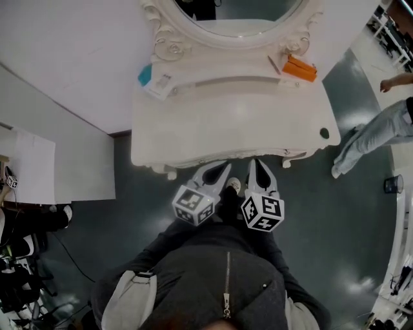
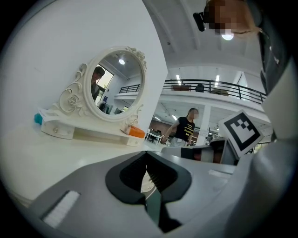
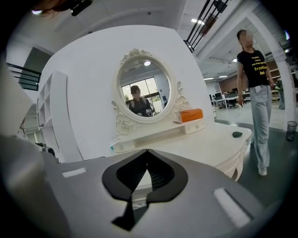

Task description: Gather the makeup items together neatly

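Note:
A white dressing table (image 1: 226, 122) with an oval mirror (image 1: 239, 19) stands before me. On its low shelf an orange box (image 1: 300, 67) lies at the right, with a thin pencil-like stick (image 1: 274, 64) beside it. A teal-capped item (image 1: 144, 75) and a white packet (image 1: 160, 84) lie at the shelf's left end. A small dark item (image 1: 324, 134) sits near the table's right edge. My left gripper (image 1: 222, 166) and right gripper (image 1: 257, 162) hang side by side just off the table's front edge. Both are shut and hold nothing, as the left gripper (image 2: 145, 153) and right gripper (image 3: 147, 151) views show.
A person (image 1: 374, 132) stands on the dark floor right of the table, with a small bin (image 1: 392, 184) close by. A white panel (image 1: 39, 161) leans at the left, with cables and gear (image 1: 19, 258) below it.

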{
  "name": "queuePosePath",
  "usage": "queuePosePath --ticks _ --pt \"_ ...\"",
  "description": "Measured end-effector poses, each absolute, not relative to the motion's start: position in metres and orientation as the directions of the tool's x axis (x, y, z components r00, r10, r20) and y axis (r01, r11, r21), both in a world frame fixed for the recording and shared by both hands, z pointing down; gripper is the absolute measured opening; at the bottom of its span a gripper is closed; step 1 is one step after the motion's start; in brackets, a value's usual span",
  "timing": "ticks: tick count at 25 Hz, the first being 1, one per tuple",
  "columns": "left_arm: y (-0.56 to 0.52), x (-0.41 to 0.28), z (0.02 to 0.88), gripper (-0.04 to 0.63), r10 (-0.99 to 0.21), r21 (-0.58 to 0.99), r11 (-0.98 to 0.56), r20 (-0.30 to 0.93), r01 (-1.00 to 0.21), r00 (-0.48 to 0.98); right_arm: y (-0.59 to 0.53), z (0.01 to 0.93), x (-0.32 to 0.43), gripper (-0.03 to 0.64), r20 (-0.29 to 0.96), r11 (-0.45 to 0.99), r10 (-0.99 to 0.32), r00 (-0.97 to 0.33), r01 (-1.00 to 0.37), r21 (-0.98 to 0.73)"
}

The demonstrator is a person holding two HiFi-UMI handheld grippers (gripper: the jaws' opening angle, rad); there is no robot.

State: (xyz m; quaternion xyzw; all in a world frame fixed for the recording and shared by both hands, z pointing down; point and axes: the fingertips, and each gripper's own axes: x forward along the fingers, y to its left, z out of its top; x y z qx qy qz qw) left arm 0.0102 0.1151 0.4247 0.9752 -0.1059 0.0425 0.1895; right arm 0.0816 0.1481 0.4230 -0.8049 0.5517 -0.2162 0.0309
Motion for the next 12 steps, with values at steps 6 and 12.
queuePosePath --ticks 6,12 --pt "0.087 0.038 0.427 0.009 -0.234 0.354 -0.896 0.138 -0.269 0.962 0.119 0.425 0.117 0.003 0.315 -0.360 -0.912 0.263 -0.881 -0.306" --pt "0.057 0.071 0.430 0.009 -0.283 0.360 -0.878 0.141 -0.316 0.949 0.092 0.426 0.158 0.003 0.307 -0.330 -0.923 0.232 -0.887 -0.321"
